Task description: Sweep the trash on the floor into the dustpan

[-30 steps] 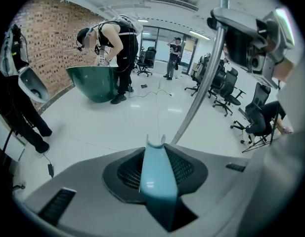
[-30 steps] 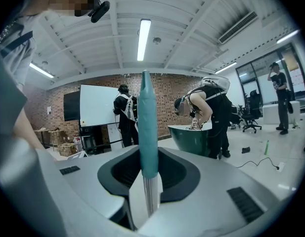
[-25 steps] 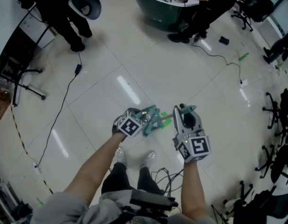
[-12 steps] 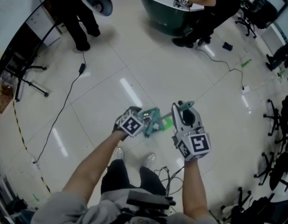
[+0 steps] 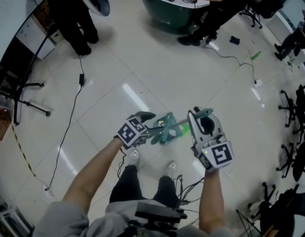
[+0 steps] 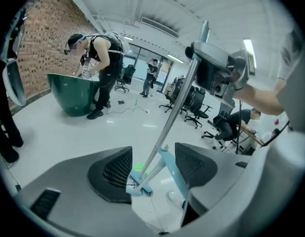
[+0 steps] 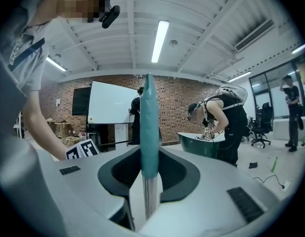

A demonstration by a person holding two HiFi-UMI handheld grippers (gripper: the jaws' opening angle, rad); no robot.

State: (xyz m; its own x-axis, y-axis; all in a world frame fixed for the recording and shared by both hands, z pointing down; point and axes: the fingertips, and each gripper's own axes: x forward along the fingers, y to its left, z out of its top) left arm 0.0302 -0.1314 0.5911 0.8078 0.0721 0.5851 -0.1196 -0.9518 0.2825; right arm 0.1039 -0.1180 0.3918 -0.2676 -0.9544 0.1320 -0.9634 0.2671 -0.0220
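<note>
Letting go is the news on our left. The left gripper [image 5: 150, 124] has its jaws opening wide, and its own view shows the ribbed pads well apart with nothing pressed between them. The dustpan [image 6: 173, 175] and the metal shaft of the broom [image 6: 171, 118] only stand in the gap beyond them, untouched.

A second ago this gripper sat tight against the teal dustpan with its jaws much narrower. Now it stands up and back from it, so we judge the dustpan has been set down on the floor [image 5: 157, 78] and left to stand by itself.

Just right of the dustpan, a bright green scrap [image 5: 181, 129], probably the trash, lies on the tiles close by the brush end. It lies much as before, so the sweep looks not yet finished.

Further right, the right gripper [image 5: 201, 114] is clamped on the teal grip at the top of the broom. Its own view shows both jaws pressed against that grip, the same hold as earlier, though the hand now sits a little further right.
</note>
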